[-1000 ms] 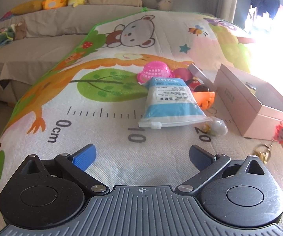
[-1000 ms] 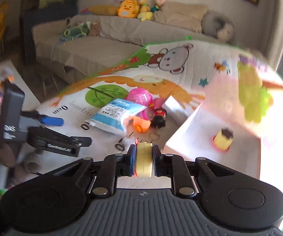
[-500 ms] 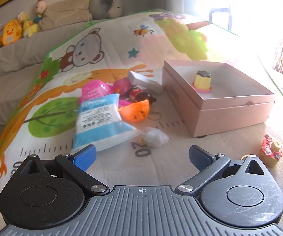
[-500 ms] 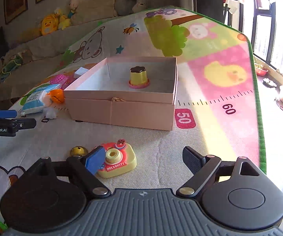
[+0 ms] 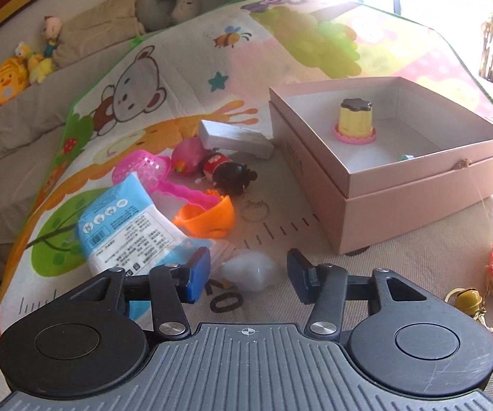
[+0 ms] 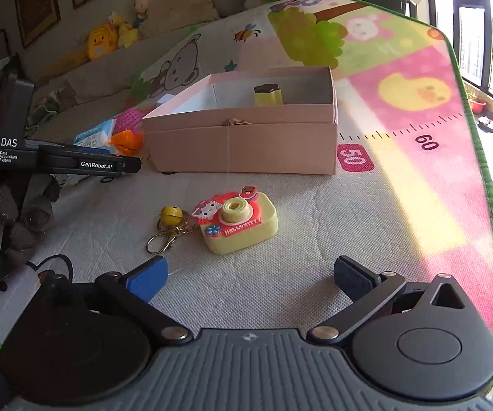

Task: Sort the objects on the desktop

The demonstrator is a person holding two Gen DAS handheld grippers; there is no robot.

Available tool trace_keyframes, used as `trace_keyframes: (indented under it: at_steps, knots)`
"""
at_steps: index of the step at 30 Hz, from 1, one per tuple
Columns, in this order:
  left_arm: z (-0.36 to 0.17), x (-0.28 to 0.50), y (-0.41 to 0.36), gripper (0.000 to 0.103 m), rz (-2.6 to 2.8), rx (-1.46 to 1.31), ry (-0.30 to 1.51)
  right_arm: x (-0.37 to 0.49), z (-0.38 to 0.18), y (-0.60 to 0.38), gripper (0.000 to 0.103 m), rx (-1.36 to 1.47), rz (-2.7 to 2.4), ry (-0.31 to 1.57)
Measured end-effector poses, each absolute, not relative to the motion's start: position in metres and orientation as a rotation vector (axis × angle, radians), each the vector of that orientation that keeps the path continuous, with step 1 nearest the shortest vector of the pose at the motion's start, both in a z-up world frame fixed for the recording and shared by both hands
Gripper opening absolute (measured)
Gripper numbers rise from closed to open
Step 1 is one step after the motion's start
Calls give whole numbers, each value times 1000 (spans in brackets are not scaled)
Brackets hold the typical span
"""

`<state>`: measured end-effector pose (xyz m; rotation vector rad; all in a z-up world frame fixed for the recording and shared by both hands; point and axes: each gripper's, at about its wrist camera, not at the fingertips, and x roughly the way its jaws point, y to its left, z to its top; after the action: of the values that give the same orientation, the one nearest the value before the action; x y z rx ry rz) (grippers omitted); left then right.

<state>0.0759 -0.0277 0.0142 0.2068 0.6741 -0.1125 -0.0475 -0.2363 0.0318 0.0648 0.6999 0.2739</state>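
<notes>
Translucent white, a small soft toy (image 5: 250, 271) lies on the play mat (image 5: 400, 260) between the left gripper (image 5: 248, 279) pads, whose jaws are closing without yet touching it. The right gripper (image 6: 248, 279) is opening, nothing between its jaws, with the yellow camera keychain (image 6: 238, 222) just ahead. The pink box (image 5: 417, 198) holds a pudding toy (image 5: 355, 121).
</notes>
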Motion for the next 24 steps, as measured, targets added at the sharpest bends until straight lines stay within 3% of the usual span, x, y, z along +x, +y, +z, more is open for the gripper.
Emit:
trace_keyframes:
  at_steps: [11,13,14,19,24]
  knots:
    - [15,6,-21,44,-332,148,733,-46,40,-229,103,-24,339,696]
    - [15,-4,-23,46,-359,161,730,-44,45,-222,103,-76,365,683]
    - [15,-7,-23,52,-363,166,729,-42,47,-218,103,-98,383,680]
    - [16,-8,-24,67,-335,184,716,-24,55,-210,75,-132,421,761]
    - [15,-4,-23,73,-325,190,718,-24,78,-220,74,-124,442,750]
